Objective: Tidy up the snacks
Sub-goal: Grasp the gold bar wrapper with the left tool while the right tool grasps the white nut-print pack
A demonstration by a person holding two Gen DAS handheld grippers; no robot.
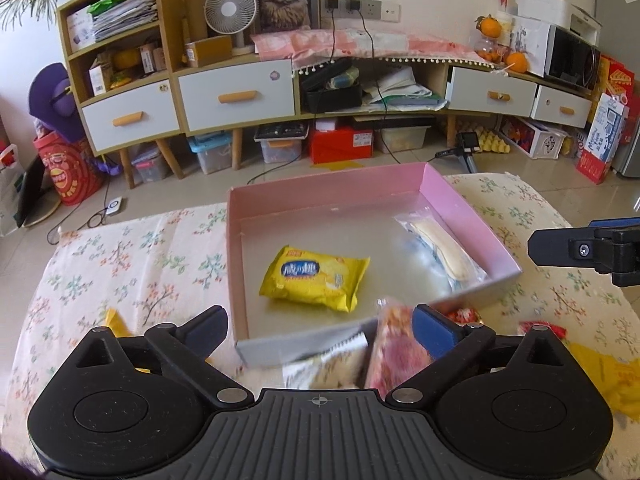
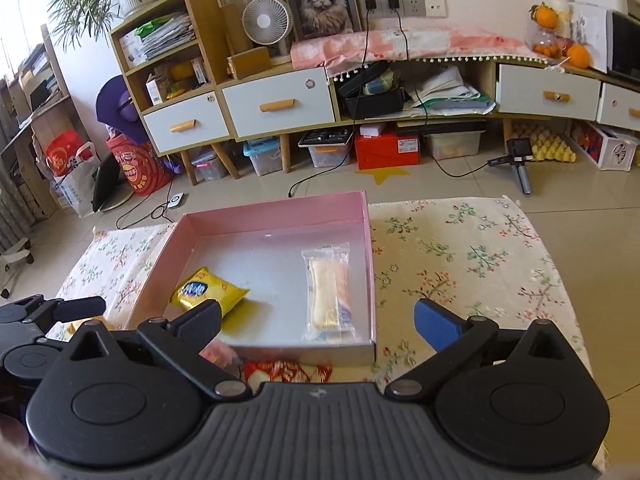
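A pink box (image 1: 332,190) (image 2: 280,210) sits on the floral cloth. Inside it lie a yellow snack packet (image 1: 314,278) (image 2: 208,290) and a clear packet with a pale biscuit (image 1: 440,250) (image 2: 328,288). My left gripper (image 1: 320,326) is open just before the box's near wall. Two blurred packets, one pink-red (image 1: 394,350) and one pale (image 1: 328,364), are between its fingers, the pink one against the right pad (image 1: 434,330). My right gripper (image 2: 318,316) is open and empty over the box's near edge.
More snacks lie on the cloth: yellow wrappers (image 1: 612,376) (image 1: 116,322) and red ones (image 1: 464,316) (image 2: 288,372). The right gripper shows at the left wrist view's right edge (image 1: 580,250). A cabinet with drawers (image 1: 236,96) stands across the floor.
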